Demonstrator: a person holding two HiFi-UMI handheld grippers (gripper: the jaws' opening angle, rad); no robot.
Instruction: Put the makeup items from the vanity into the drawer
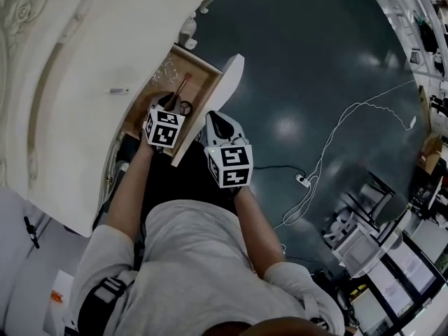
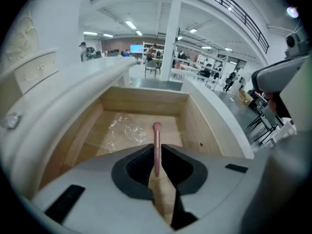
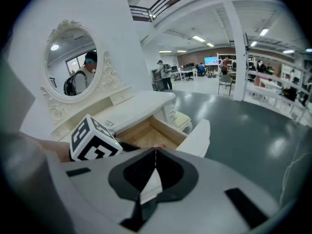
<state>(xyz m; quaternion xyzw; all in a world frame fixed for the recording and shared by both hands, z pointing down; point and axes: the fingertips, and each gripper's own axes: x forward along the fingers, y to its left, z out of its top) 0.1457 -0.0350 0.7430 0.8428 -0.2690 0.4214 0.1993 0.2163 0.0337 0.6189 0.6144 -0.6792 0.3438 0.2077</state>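
The person stands over the table, both forearms reaching forward and down. The right gripper [image 1: 218,123] is nearest the body, level, just behind the white drawer front [image 1: 225,86]. Its jaws are closed together with nothing between them, so it looks like the idle hand here. Just beyond and beside it, the left gripper [image 1: 171,103] is tipped down into the open drawer [image 1: 203,65]. Its jaws stand narrow and seem to pinch the near end of a thin pink brush [image 2: 157,133], which points straight ahead over the wooden floor, head away from the person. The step in hand looks like the placing: the brush is already inside the drawer and held low, roughly along the middle and towards the right wall. The next move probably calls only for easing the left jaws apart so the brush drops flat, then lifting the gripper clear without catching the drawer front. A crumpled clear film [image 2: 122,129] lies on the floor left of the brush head, and it should be no obstacle. Farther off, on the table [image 1: 77,82], a small pale item [image 1: 119,90] lies well apart from the drawer. It is likely the next thing to fetch, though what it is I cannot tell. Beyond stands the oval mirror [image 3: 73,62].
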